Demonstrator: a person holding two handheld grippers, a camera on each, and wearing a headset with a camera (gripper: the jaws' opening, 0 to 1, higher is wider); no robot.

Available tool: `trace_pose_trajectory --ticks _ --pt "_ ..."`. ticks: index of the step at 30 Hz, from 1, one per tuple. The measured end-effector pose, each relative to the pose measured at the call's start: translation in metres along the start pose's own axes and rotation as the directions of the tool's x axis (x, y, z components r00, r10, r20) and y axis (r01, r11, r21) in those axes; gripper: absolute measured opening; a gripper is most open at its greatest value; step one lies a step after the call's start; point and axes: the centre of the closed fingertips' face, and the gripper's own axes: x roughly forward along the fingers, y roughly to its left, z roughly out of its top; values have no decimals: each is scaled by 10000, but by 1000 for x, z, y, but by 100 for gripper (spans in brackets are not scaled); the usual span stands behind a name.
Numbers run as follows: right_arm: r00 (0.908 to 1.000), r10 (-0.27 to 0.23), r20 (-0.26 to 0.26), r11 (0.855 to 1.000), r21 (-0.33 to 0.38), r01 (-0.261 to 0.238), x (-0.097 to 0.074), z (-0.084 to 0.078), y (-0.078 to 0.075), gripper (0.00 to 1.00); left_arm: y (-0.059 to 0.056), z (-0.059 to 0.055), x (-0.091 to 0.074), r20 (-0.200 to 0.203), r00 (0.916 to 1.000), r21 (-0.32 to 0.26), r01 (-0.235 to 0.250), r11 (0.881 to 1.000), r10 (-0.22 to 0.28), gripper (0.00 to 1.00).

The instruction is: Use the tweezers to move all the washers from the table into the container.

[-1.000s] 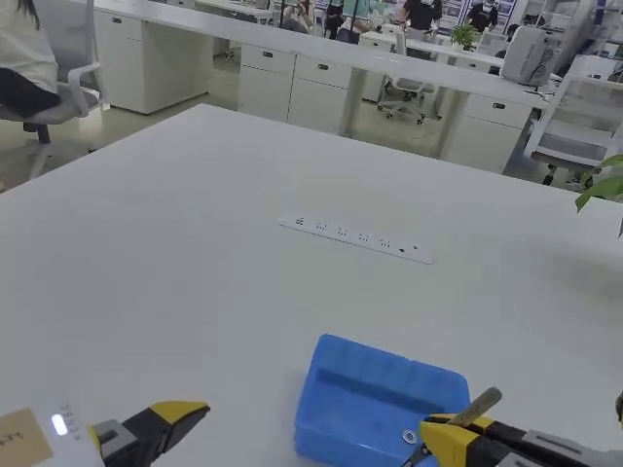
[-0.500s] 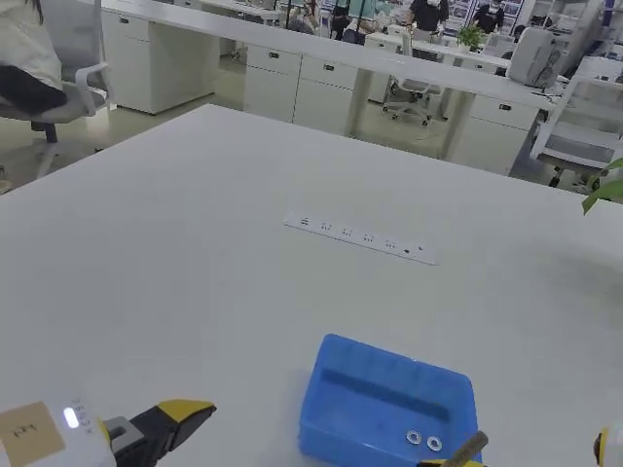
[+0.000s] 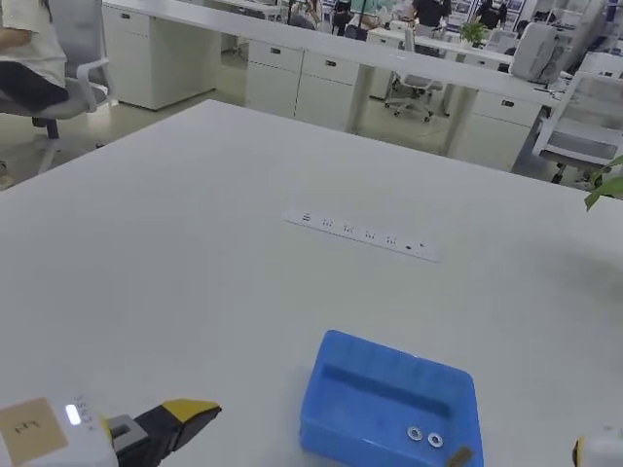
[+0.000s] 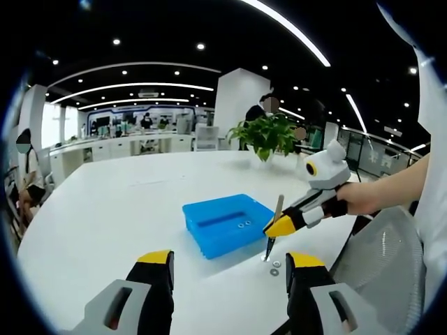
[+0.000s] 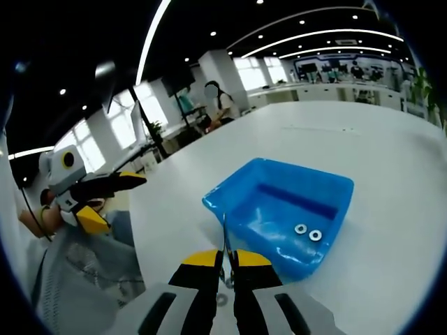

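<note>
A blue container sits near the table's front edge with two washers lying in it. My right gripper is shut on thin tweezers, whose tips point down at the table just in front of the container. Two loose washers lie on the table under the tweezers, beside the right gripper. Left of the container, my left gripper is open and holds nothing; its yellow tip shows at the bottom left of the head view.
A white power strip lies flat mid-table. Beyond the white table stand desks, office chairs and seated people. A potted plant rises past the table's far side in the left gripper view. A person's hand and sleeve hold the right gripper.
The right gripper and tweezers have drawn back from over the container and dropped out of the head view's bottom edge. Two washers now lie in the container where one showed.
</note>
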Motion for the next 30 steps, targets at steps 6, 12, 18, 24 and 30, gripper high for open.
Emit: trace_pose_trajectory --ticks 6,12,18,24,30 --pt "9999 46 -153 9950 -1000 -61 3 -1 10 4 0 -1 1 -57 10000 51 65 10000 -64 65" --pt "9994 -176 -296 9695 -2447 98 6 -7 22 4 1 -2 1 -31 10000 28 60 10000 -60 65" --pt "9976 -588 -362 9522 -3023 452 5 -7 19 2 2 -2 2 24 10000 27 41 10000 -41 65" --pt "9986 -176 502 9971 -732 213 1 8 18 2 2 -1 1 43 10000 32 30 10000 -30 65" --pt "9935 65 1135 9996 283 -98 -10 28 15 3 2 -1 1 67 10000 32 39 10000 -39 65"
